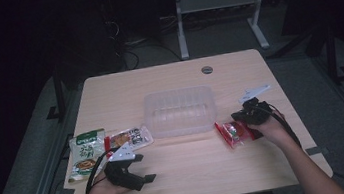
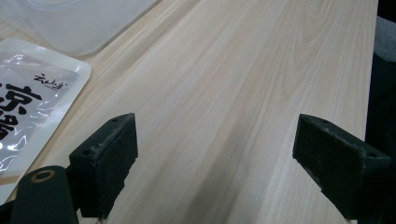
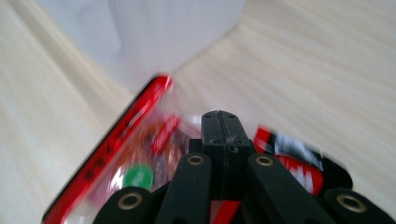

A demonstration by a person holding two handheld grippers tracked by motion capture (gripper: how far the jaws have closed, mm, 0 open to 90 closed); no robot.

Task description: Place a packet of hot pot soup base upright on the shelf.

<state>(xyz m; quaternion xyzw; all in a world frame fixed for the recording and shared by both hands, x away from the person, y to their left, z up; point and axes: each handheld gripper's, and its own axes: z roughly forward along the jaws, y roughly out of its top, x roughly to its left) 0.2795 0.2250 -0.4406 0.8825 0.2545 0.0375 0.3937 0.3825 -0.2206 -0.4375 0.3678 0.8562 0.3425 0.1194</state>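
- Red snack packet (image 1: 234, 133) lies flat on the table (image 1: 195, 174) at the person's right, just beside the near right corner of the clear plastic tub (image 1: 180, 111). The right gripper (image 1: 244, 116) sits over its far edge.
- In the right gripper view the two black jaws are pressed together over the packet (image 3: 140, 158), and its film seems pinched between them, though blur makes the pinch hard to confirm.
- Judging from this, the step in hand is lifting the packet into the tub. To do it well, the grip should stay firm on the sealed edge, and the packet should rise clear of the tub's rim before it moves across, so that a hanging corner does not catch on the wall.
- The left gripper (image 1: 136, 168) rests low over the near left of the table. Its jaws stand wide apart over bare wood (image 2: 224, 116), with nothing between them.
- A white pouch with black lettering (image 2: 28, 112) lies just left of it, touching the tub's near left corner.
- A green pouch (image 1: 86, 153) lies beside the white one, at the table's left edge.
- Beyond the tub the tabletop runs bare to a round grey cap (image 1: 206, 69) near the far edge.
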